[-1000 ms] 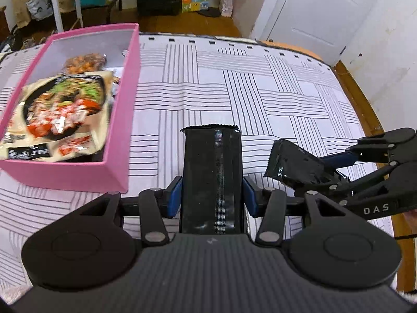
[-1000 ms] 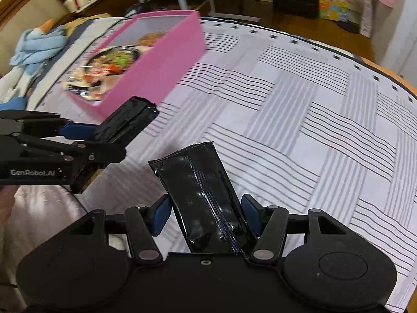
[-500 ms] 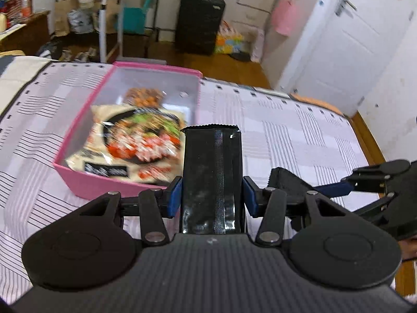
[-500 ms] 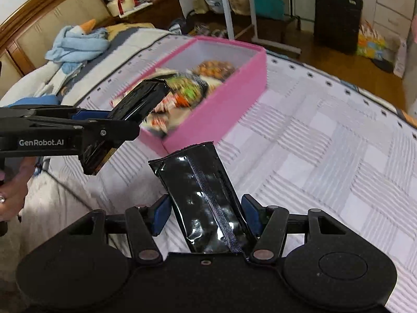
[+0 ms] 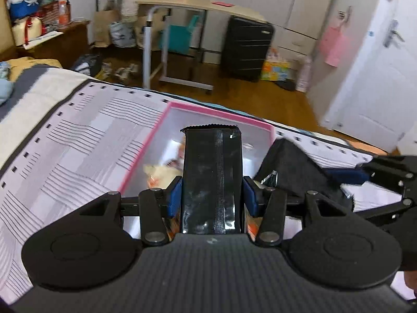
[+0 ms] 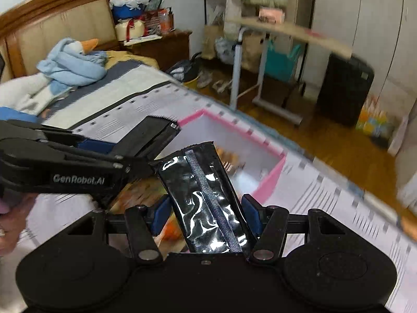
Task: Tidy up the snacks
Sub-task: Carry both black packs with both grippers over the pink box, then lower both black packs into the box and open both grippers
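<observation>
My left gripper is shut on a black snack packet, held upright over the near end of the pink box. My right gripper is shut on a second black snack packet, tilted left, also over the pink box. Each gripper shows in the other's view: the right one at the right, the left one at the left with its packet. Snack bags lie inside the box, blurred.
The box sits on a striped bedspread. A rolling desk, a black cabinet and a white door stand beyond the bed. A blue plush goose lies by the headboard.
Both grippers have moved forward and up with their packets, from beside the pink box to over it. The box now lies directly under both packets.
</observation>
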Demonstrator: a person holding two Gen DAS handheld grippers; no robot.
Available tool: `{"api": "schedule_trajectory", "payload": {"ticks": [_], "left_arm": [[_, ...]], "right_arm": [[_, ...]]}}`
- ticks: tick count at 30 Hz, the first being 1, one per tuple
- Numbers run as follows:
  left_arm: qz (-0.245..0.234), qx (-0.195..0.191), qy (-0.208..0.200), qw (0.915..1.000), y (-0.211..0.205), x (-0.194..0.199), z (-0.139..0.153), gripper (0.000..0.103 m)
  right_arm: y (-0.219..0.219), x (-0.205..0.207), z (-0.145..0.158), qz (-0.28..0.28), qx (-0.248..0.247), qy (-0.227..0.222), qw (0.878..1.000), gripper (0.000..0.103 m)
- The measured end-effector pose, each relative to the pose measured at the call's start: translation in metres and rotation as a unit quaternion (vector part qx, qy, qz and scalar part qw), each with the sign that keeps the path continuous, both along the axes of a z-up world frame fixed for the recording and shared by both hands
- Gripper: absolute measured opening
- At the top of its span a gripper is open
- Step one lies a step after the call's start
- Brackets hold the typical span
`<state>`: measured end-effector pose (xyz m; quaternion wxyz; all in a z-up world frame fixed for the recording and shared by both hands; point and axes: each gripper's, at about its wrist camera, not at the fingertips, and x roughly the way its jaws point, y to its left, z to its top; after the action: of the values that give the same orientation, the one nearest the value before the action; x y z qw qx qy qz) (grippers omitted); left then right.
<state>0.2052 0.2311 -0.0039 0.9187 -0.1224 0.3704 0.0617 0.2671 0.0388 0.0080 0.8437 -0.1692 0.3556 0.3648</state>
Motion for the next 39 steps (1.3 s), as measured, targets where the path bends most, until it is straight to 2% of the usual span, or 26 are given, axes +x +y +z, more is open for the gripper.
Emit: {"api": "schedule_trajectory", "payload": {"ticks": [5,8,11,14,17,18,21,23,27,31,34,39], "left_arm": [[-0.01,-0.011,0.023,0.9996,0.024,0.043,-0.021,0.047],[-0.022,-0.007,0.024,0.9994,0.035,0.06,-0.033,0.047],[-0.043,-0.005,0.035,0.9984,0.043,0.075,-0.046,0.047],[-0.05,0.011,0.035,0.9981,0.044,0.081,-0.053,0.047],[-0.049,0.01,0.029,0.9983,0.049,0.087,-0.057,0.051],[-0.049,0.014,0.022,0.9985,0.049,0.087,-0.057,0.053],[-0.055,0.02,0.016,0.9982,0.044,0.082,-0.056,0.056],[-0.052,0.009,0.019,0.9984,0.043,0.079,-0.055,0.059],[-0.045,0.005,0.007,0.9989,0.039,0.065,-0.05,0.059],[-0.045,-0.014,-0.009,0.9988,0.032,0.042,-0.041,0.059],[-0.049,-0.003,-0.016,0.9987,0.022,0.022,-0.034,0.059],[-0.058,-0.003,-0.027,0.9979,0.006,-0.005,-0.019,0.059]], "right_arm": [[0.033,0.034,-0.019,0.03,-0.019,-0.015,0.999,0.064],[0.049,0.048,-0.03,0.06,-0.053,-0.043,0.996,0.064],[0.058,0.061,-0.04,0.088,-0.079,-0.045,0.992,0.063],[0.064,0.07,-0.048,0.12,-0.101,-0.051,0.986,0.063],[0.068,0.075,-0.057,0.14,-0.111,-0.047,0.983,0.065],[0.068,0.075,-0.059,0.141,-0.11,-0.054,0.982,0.069],[0.064,0.07,-0.063,0.135,-0.104,-0.069,0.983,0.071],[0.055,0.065,-0.059,0.121,-0.083,-0.071,0.987,0.071],[0.023,0.049,-0.039,0.074,0.001,-0.068,0.995,0.071],[-0.015,0.027,-0.022,0.025,0.068,-0.061,0.996,0.071],[-0.037,0.009,-0.015,-0.004,0.089,-0.057,0.994,0.071],[-0.057,-0.018,-0.001,-0.033,0.094,-0.068,0.993,0.071]]}}
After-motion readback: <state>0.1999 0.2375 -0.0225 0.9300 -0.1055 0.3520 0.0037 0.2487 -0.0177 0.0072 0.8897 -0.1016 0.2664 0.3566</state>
